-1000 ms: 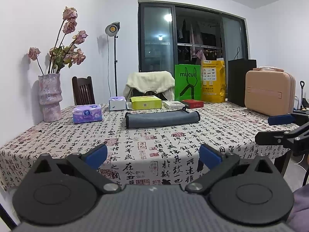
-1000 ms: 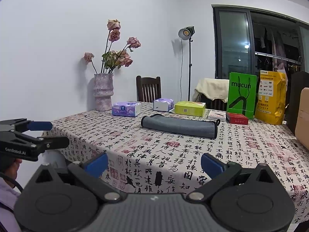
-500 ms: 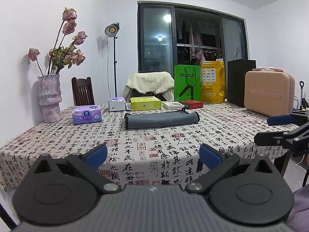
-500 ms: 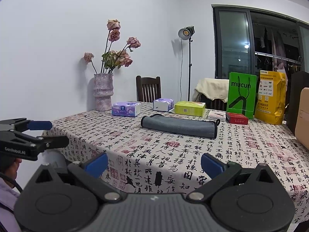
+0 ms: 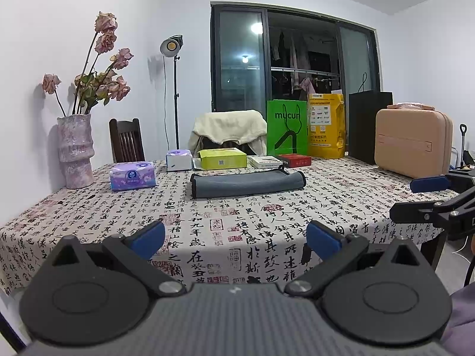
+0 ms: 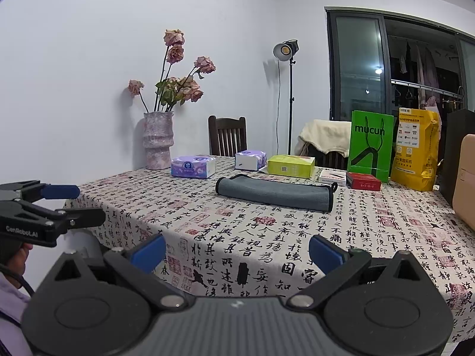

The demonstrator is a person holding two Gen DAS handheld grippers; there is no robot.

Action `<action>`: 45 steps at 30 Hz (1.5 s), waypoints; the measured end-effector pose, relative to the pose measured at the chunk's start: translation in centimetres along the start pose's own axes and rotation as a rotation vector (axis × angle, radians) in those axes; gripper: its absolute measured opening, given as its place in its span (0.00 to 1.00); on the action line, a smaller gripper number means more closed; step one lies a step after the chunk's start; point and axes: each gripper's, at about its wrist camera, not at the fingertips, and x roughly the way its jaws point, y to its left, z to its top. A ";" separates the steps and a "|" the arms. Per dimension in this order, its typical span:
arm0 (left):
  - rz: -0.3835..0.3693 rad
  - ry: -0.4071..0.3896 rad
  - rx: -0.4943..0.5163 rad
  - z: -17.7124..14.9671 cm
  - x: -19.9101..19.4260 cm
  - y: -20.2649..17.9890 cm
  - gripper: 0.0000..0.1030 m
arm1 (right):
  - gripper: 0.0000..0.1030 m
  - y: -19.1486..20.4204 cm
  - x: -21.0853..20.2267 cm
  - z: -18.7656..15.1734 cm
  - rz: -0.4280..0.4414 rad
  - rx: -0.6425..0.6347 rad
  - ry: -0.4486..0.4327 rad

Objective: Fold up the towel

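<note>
The left wrist view takes in the whole peach hard-shell case [image 5: 414, 142] with rounded corners standing at the desk's far right corner, where the right wrist view catches only a sliver of it [image 6: 466, 178]. The right wrist view in turn shows the left tool [image 6: 74, 204] from the side at the picture's left edge, and the left wrist view shows the right tool [image 5: 414, 197] the same way at its right edge. In its own view each tool stands wide, blue pads well apart with nothing between them: the left tool [image 5: 236, 235] and the right tool [image 6: 237, 249] both hang off the near edge of the desk [image 5: 89, 216].

The grey towel [image 5: 248, 182] lies folded into a long, soft, dark-edged strip toward the far middle of the desk, parallel to its far edge, well apart from both tools. A mottled pink ridged vase [image 5: 75, 149] at the far left corner holds dried roses [image 5: 104, 68]. Along the far edge sit a purple tissue pack [image 5: 132, 176], a yellow-green box [image 5: 222, 158], a red box [image 5: 294, 160], a green paper bag [image 5: 286, 132] and a yellow pouch [image 5: 326, 130]. The desk's cloth is printed with black calligraphy and red seals.
</note>
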 end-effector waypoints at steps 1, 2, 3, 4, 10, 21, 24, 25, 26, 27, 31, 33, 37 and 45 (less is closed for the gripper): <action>-0.001 -0.001 0.001 0.0 0.0 0.0 1.00 | 1.00 0.0 0.0 0.0 -0.001 0.000 -0.002; -0.001 -0.001 0.003 0.0 0.0 0.0 1.00 | 1.00 0.0 -0.1 0.0 -0.003 0.001 -0.005; -0.001 -0.002 0.003 0.0 0.0 -0.1 1.00 | 1.00 0.0 -0.1 0.0 -0.006 0.001 -0.007; -0.001 -0.003 0.004 -0.1 0.0 0.0 1.00 | 1.00 -0.1 -0.1 0.0 -0.007 0.001 -0.007; -0.002 -0.001 0.003 -0.1 0.0 0.0 1.00 | 1.00 -0.3 0.0 -0.1 -0.007 0.000 -0.004; -0.006 -0.005 0.004 -0.1 0.0 -0.1 1.00 | 1.00 0.0 0.0 -0.1 -0.008 -0.003 0.003; -0.004 -0.007 0.005 0.0 0.0 -0.1 1.00 | 1.00 0.1 0.0 -0.2 -0.007 -0.005 0.003; -0.004 -0.007 0.004 0.0 0.0 -0.1 1.00 | 1.00 0.1 0.0 -0.2 -0.007 -0.006 0.003; -0.005 -0.006 0.005 0.0 0.0 -0.1 1.00 | 1.00 0.1 0.0 -0.1 -0.008 -0.005 0.002; -0.005 -0.005 0.005 0.0 0.1 -0.1 1.00 | 1.00 0.0 0.0 -0.1 -0.008 -0.005 0.003; -0.005 -0.003 0.005 0.0 0.0 -0.1 1.00 | 1.00 0.1 0.0 -0.1 -0.007 -0.006 0.004; -0.003 -0.004 0.005 0.0 0.0 -0.1 1.00 | 1.00 0.0 0.0 -0.1 -0.007 -0.006 0.004; 0.003 -0.009 0.005 -0.1 -0.1 -0.1 1.00 | 1.00 0.1 0.1 -0.2 -0.009 -0.005 0.003; 0.002 -0.011 0.007 -0.1 -0.2 -0.1 1.00 | 1.00 0.1 0.0 -0.2 -0.009 -0.006 0.003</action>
